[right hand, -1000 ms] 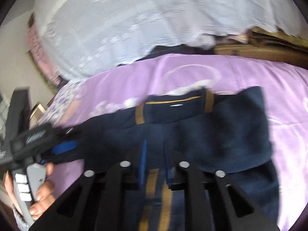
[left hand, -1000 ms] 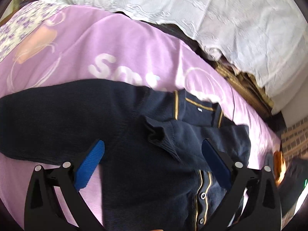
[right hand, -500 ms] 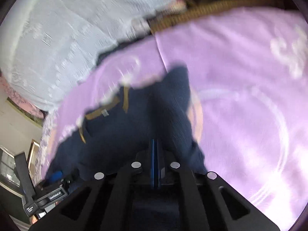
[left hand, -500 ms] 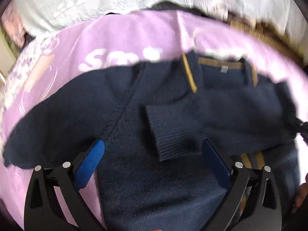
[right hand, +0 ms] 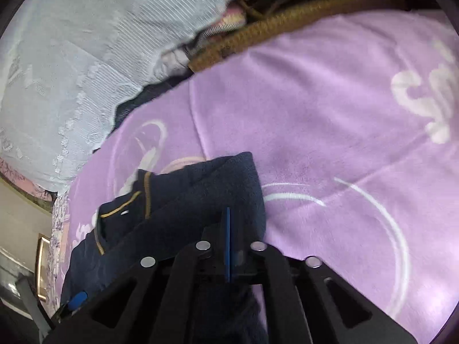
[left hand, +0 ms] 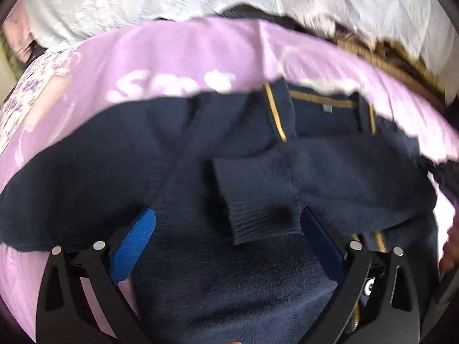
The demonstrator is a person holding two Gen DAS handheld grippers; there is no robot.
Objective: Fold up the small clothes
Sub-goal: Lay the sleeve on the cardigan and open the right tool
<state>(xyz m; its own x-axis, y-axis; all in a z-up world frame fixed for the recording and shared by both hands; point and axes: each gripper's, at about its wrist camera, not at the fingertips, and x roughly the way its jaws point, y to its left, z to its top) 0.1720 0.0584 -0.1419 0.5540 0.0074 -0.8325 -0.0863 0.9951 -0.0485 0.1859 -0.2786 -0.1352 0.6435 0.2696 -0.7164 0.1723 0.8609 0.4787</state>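
Note:
A navy knit cardigan (left hand: 200, 281) with gold trim at the collar (left hand: 324, 106) lies flat on a purple blanket (left hand: 172, 57). One sleeve is folded across the chest, and its ribbed cuff (left hand: 258, 209) ends mid-body. My left gripper (left hand: 228, 229) hovers open just above that cuff, one blue pad (left hand: 134, 246) on each side. In the right wrist view the cardigan (right hand: 186, 200) shows its folded right edge. My right gripper (right hand: 228, 212) is shut over that edge, pads pressed together. Whether cloth is pinched between them cannot be told.
White lace fabric (left hand: 143, 0) hangs behind the blanket, with a brown woven edge (right hand: 287, 20) beside it. Bare purple blanket (right hand: 344, 129) stretches to the right of the cardigan. A hand (left hand: 449, 255) shows at the left view's right border.
My right gripper has shut and swung from the button placket out to the cardigan's right edge. The left gripper dropped closer and rolled, so the cuff now sits between its open fingers.

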